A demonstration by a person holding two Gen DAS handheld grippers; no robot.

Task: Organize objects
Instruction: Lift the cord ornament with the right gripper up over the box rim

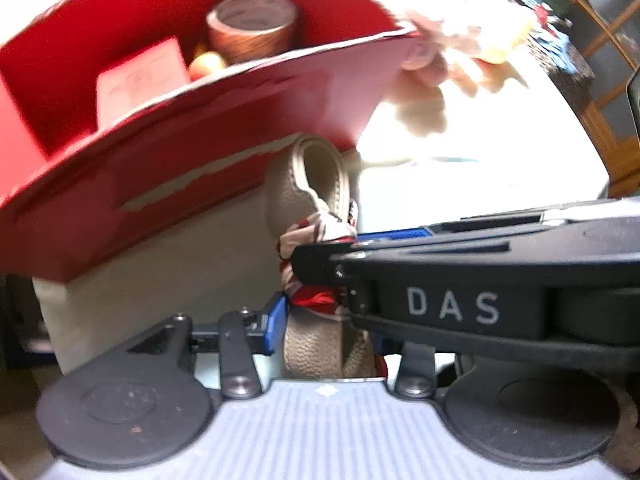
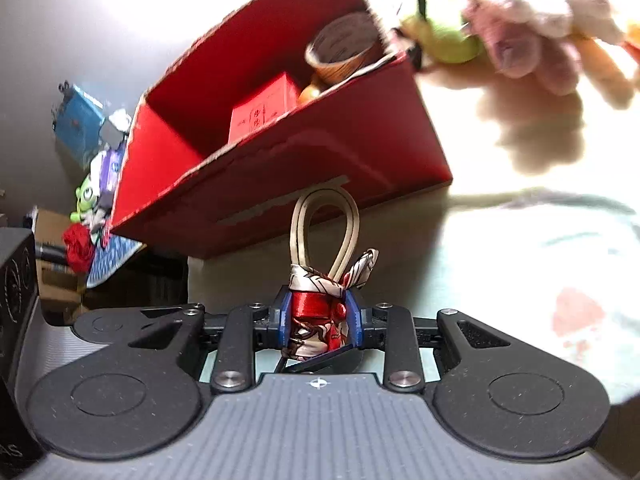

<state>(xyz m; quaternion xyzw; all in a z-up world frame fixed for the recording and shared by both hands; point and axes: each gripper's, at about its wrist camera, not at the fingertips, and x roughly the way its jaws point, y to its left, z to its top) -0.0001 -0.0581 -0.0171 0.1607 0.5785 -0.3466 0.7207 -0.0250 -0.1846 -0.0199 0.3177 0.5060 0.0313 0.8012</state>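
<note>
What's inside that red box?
In the red box you can see a brown tape roll, a small red carton and something orange between them. The front wall covers their lower parts and the box floor.

The red box [image 2: 320, 152] looks like matt cardboard, its cut rim showing a pale paper edge. Inside it, the tape roll [image 1: 252, 26] has a brown, faintly glossy wrap on a pale card core. The small bag [image 1: 316, 344] is grained, pebbled beige leather-like stuff, with a smooth cream loop handle [image 2: 325, 232] and a shiny satin red-and-white scarf [image 2: 320, 320] tied on. The plush toys [image 2: 532, 20] are fuzzy cloth. The right claw [image 2: 319, 322] is matt black plastic with blue pads and bright metal screws. The bench [image 2: 500, 240] looks smooth and pale.
</note>
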